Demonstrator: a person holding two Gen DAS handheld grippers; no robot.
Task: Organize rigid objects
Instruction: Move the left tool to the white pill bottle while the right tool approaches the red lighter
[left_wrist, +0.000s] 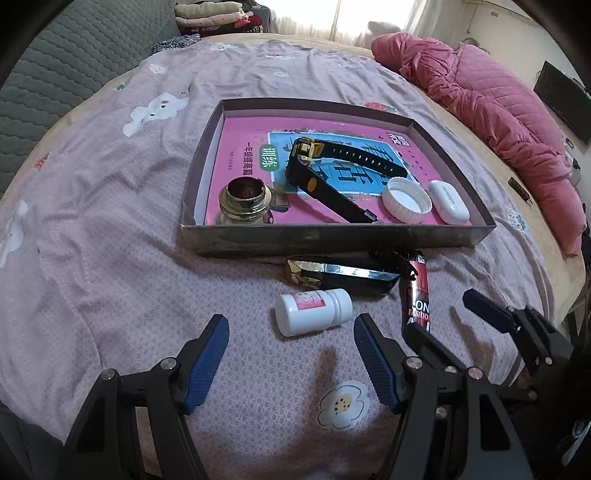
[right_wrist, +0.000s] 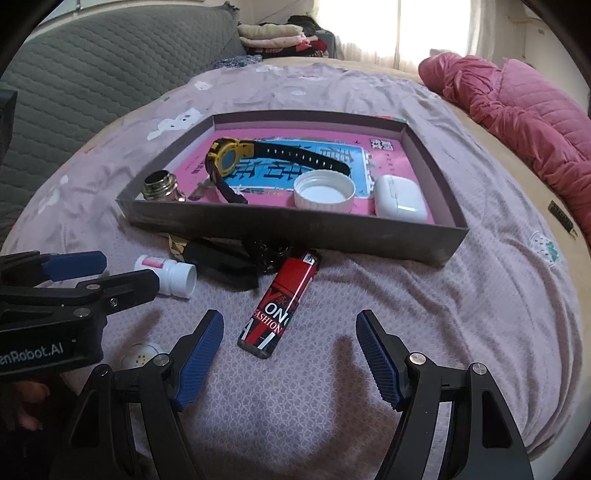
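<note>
Two low, near wrist views toward one shared tray (left_wrist: 332, 236), perhaps side-by-side.

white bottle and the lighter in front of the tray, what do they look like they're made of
White bottle: likely plastic, smooth opaque body with soft highlights and a pink paper label. Lighter: glossy printed casing, probably plastic or a wrap, with sharp reflections; its dark top looks like metal, though that is unclear.

A bed (left_wrist: 110, 229) under a lilac sheet carries a shallow box (left_wrist: 332, 238), white pill bottle (left_wrist: 314, 312), red lighter (right_wrist: 280, 306), black-gold case (left_wrist: 343, 277) and pink quilt (left_wrist: 491, 110).
</note>
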